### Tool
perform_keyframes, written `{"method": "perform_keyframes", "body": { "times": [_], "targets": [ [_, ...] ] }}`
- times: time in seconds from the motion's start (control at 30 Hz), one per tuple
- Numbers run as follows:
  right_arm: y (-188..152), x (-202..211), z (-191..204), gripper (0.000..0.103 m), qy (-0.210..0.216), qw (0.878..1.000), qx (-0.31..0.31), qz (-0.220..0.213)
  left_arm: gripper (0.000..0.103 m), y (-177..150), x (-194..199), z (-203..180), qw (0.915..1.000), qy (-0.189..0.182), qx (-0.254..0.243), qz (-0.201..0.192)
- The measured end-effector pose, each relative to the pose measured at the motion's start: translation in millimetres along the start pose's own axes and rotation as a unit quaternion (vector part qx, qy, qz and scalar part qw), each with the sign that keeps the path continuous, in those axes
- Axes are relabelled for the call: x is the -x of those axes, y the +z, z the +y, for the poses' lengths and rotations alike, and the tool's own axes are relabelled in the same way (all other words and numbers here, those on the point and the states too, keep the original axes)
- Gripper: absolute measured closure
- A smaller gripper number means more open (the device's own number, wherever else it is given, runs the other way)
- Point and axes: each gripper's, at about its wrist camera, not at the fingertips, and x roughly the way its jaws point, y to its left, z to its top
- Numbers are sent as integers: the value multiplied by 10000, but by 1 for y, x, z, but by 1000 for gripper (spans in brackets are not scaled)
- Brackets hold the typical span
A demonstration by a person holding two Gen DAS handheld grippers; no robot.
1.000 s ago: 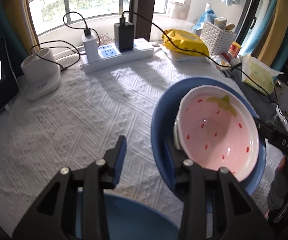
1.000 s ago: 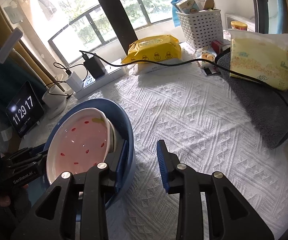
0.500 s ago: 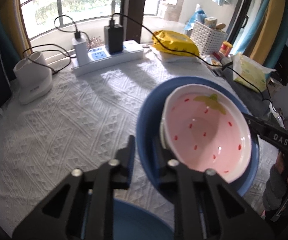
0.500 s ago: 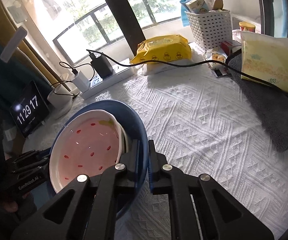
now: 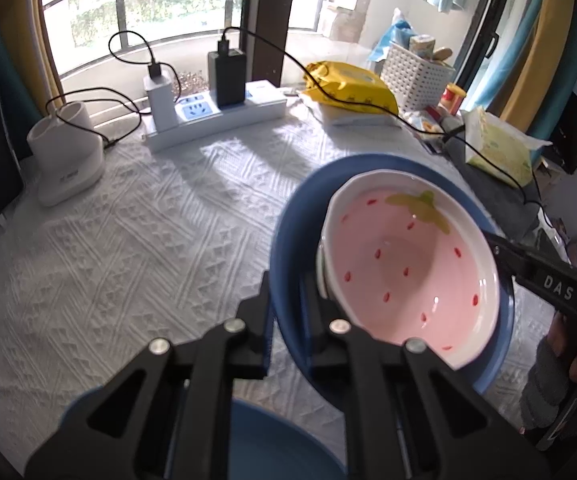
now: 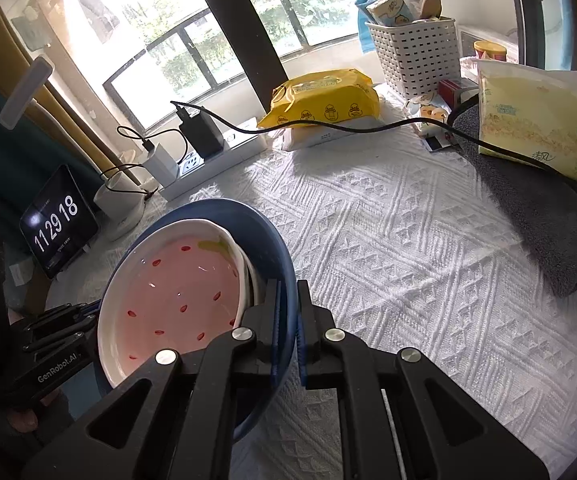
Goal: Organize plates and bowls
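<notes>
both angled downward, the left gripper (image 5: 288, 312) and right gripper (image 6: 286, 316) are clamped on opposite rims of the blue bowl (image 5: 288, 240).

Landmark: blue bowl (image 5: 288, 240).

- Desk (image 6: 388, 240) right of blue bowl: bare cloth, wide open lane.
- Desk between blue bowl and power strip (image 5: 216, 120): bare, passable.
- Behind blue bowl, back edge blocked: power strip with chargers, white cup (image 5: 68, 152), clock (image 6: 58, 222), yellow pack (image 6: 324, 100), basket (image 6: 416, 56).
- Black cable (image 6: 368, 128) runs low across back of desk, snag risk.
- Far right of blue bowl: grey towel (image 6: 528, 216) with tissue pack (image 6: 536, 120) on top.
- Near side of blue bowl, left wrist view: second blue dish (image 5: 280, 444) under fingers, little room.
</notes>
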Motion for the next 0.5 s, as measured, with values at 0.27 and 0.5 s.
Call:
{"method": "perform_keyframes", "body": {
  "times": [0.27,0.5],
  "targets": [
    [-1,2,-1,95,-41,10000,2,-5,94,-1,2,-3,10000,40,-74,1],
    [-2,9,2,95,-93,9999,46,-74,94,-3,10,-6,10000,1,-54,-68]
  ]
}}
